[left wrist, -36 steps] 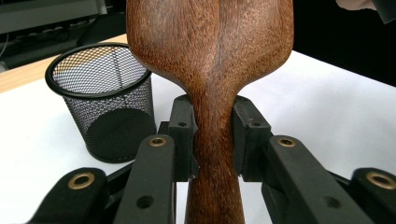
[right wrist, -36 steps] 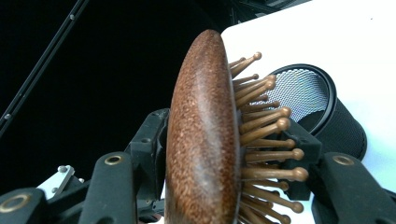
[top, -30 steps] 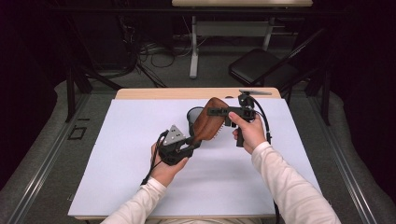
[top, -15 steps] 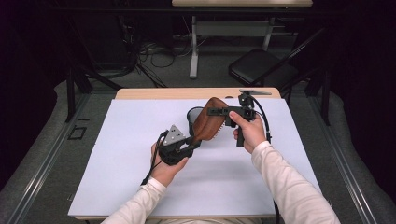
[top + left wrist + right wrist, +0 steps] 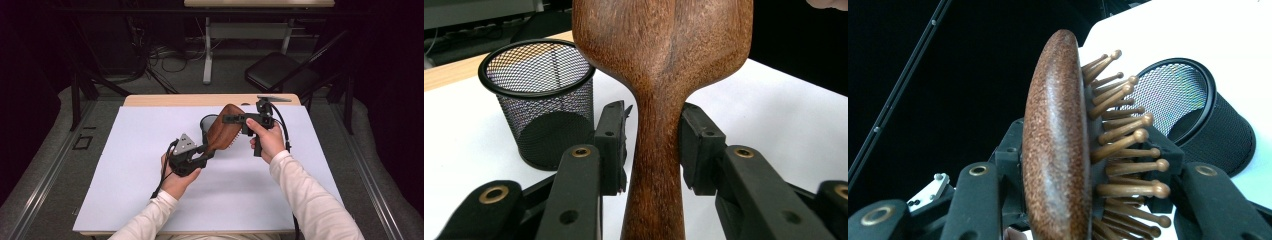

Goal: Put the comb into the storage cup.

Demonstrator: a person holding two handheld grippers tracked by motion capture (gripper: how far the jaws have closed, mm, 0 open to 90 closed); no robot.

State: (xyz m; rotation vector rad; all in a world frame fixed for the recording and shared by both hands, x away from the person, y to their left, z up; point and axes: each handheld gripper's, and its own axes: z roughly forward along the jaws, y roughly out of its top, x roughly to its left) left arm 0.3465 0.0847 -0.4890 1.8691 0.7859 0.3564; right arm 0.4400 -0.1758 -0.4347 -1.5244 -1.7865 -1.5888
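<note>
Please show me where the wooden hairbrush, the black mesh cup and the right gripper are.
wooden hairbrush (image 5: 661, 55), left gripper view, back of its head
black mesh cup (image 5: 541, 107), left gripper view, its mesh wall
right gripper (image 5: 1083, 165), right gripper view, between its fingers

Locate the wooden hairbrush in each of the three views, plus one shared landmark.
High view: wooden hairbrush at centre, between both grippers above the table.
Left gripper view: its back fills top centre, handle running down between the jaws.
Right gripper view: edge-on at centre, bristles facing right.
Shared landmark: black mesh cup.
</note>
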